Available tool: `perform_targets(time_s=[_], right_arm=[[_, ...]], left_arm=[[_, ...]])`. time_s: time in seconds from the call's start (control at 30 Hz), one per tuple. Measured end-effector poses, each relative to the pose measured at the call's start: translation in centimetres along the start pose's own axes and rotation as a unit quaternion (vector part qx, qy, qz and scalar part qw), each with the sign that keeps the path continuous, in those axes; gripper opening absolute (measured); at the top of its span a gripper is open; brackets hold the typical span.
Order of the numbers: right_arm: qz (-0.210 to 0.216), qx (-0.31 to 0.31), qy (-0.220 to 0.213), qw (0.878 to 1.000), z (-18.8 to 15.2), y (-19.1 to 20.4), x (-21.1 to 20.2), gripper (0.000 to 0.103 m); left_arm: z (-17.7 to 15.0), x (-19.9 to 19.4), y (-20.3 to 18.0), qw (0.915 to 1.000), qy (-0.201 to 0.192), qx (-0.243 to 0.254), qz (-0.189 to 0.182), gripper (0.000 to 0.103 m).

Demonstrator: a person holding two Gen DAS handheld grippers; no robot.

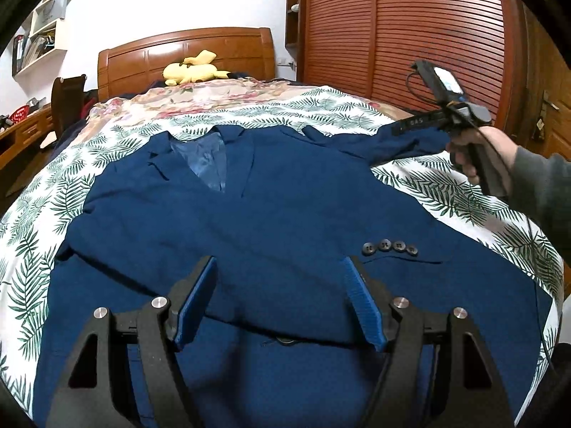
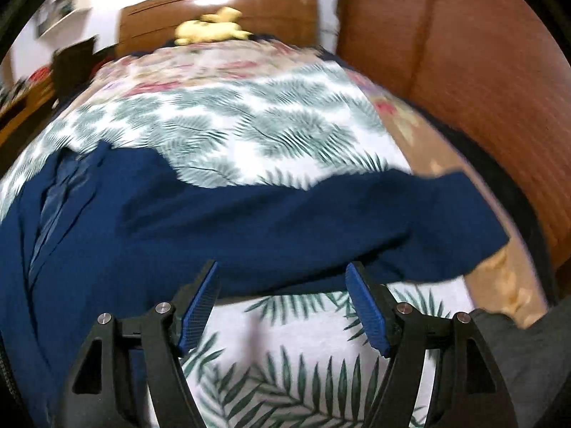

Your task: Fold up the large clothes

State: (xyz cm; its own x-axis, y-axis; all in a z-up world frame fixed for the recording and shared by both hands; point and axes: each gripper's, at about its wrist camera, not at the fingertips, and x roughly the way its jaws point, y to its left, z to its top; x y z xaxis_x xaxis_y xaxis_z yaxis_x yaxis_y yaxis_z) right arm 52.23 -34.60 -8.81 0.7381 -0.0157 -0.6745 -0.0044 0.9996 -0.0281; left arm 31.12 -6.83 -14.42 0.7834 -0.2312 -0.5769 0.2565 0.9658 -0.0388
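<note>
A dark blue suit jacket lies face up on the bed, collar toward the headboard. One sleeve is folded across the front, its cuff buttons showing. My left gripper is open and empty, just above the jacket's lower front. The other sleeve stretches out to the right. My right gripper is open and empty in its own view, hovering at the near edge of that sleeve. The left wrist view shows the right gripper beside the sleeve's cuff, its jaws hidden there.
The bed has a leaf-print sheet and a floral cover near the wooden headboard. A yellow plush toy lies by the headboard. A wooden wardrobe stands on the right, a desk and shelves on the left.
</note>
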Motion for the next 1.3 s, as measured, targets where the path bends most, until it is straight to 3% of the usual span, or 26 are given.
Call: perform_targets(time_s=[0.3,0.47,0.73,0.77,0.87,0.9,1.07,1.3], right_arm=[[0.017,0.082,0.043,0.996,0.4,-2.3,4.2,0.074],[0.049,0.136,0.06,0.988,1.0,-3.8,5.9,0.074],[0.072,0.214,0.052,0.973,2.4,-5.7,7.4,0.074],[0.071,0.212,0.052,0.973,2.7,-5.6,7.6,0.07],[0.066,0.182,0.057,0.979,3.0,-4.7,7.8,0.021],[0.061,0.169,0.056,0.982,3.2,-4.2,7.7,0.01],[0.048,0.099,-0.002,0.994,4.3,-1.6,4.5,0.005],[0.129,-0.018,-0.047,0.99,3.3,4.9,-3.2,0.005]], left_arm=[[0.0,0.1,0.0,1.0,0.004,0.001,-0.003,0.073],[-0.1,0.2,0.1,1.0,0.006,0.0,-0.004,0.073],[-0.2,0.3,0.1,1.0,0.007,0.001,-0.007,0.073],[-0.2,0.3,0.1,0.9999,0.008,0.0,-0.007,0.073],[-0.2,0.4,0.1,0.9999,0.01,-0.001,-0.008,0.073],[-0.2,0.4,0.1,0.9999,0.01,-0.002,-0.008,0.073],[-0.2,0.4,0.1,0.9999,0.009,-0.001,-0.008,0.073],[-0.2,0.2,0.2,0.9999,0.008,-0.003,-0.008,0.073]])
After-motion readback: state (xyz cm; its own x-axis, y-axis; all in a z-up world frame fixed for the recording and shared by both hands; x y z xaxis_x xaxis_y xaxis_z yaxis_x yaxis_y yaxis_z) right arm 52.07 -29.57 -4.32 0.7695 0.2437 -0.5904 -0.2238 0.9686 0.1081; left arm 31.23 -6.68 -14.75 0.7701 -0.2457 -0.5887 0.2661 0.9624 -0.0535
